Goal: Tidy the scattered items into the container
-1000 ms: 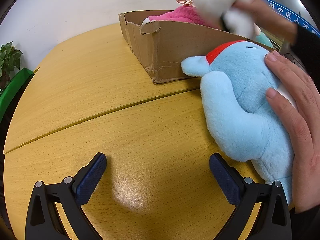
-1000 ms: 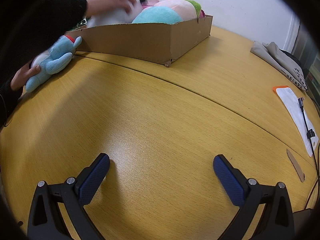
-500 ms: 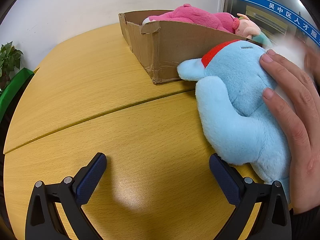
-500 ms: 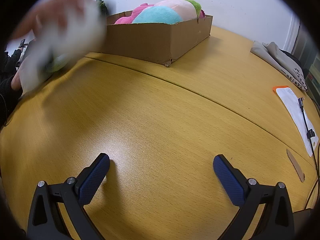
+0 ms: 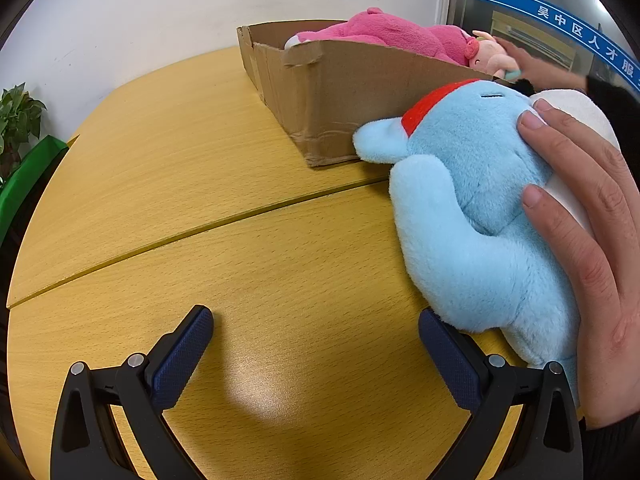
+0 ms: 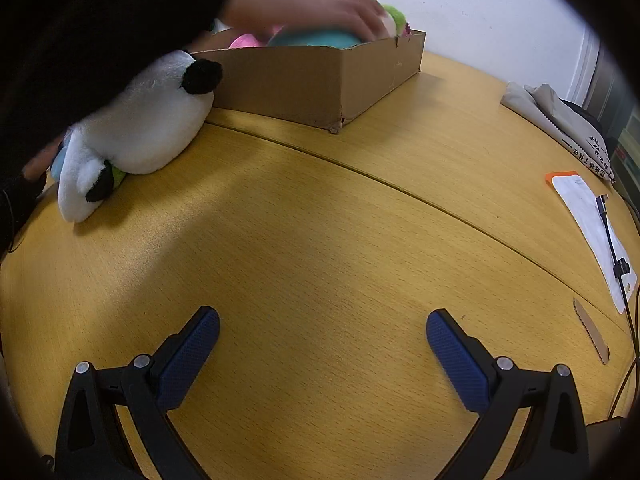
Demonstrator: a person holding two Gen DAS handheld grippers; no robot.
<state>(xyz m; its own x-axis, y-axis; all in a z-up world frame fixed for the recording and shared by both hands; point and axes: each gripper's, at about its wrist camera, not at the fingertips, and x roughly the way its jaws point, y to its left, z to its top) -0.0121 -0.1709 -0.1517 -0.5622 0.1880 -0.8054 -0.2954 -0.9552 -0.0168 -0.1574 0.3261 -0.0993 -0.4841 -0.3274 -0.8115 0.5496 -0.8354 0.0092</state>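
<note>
A light blue plush point(image 5: 472, 216) with a red collar lies on the wooden table point(image 5: 200, 184) beside the cardboard box point(image 5: 360, 96), with a person's hand point(image 5: 592, 240) resting on it. My left gripper point(image 5: 316, 344) stands open; its right finger sits just below the plush. A pink plush point(image 5: 392, 36) fills the box. In the right wrist view a white and black panda plush point(image 6: 136, 128) lies on the table point(image 6: 320, 240) left of the box point(image 6: 312, 80), and a blurred hand point(image 6: 320, 8) reaches into the box. My right gripper point(image 6: 324, 344) is open and holds nothing.
A green plant point(image 5: 16, 120) stands past the table's left edge. At the right in the right wrist view lie a grey folded cloth point(image 6: 560, 120), a white pouch with an orange top point(image 6: 588, 220), a black cable point(image 6: 616, 260) and a cardboard strip point(image 6: 592, 332).
The person's hand carried the white panda plush out of the box and set it on the table beside the blue one, then reached back into the box. Both grippers stayed still.
</note>
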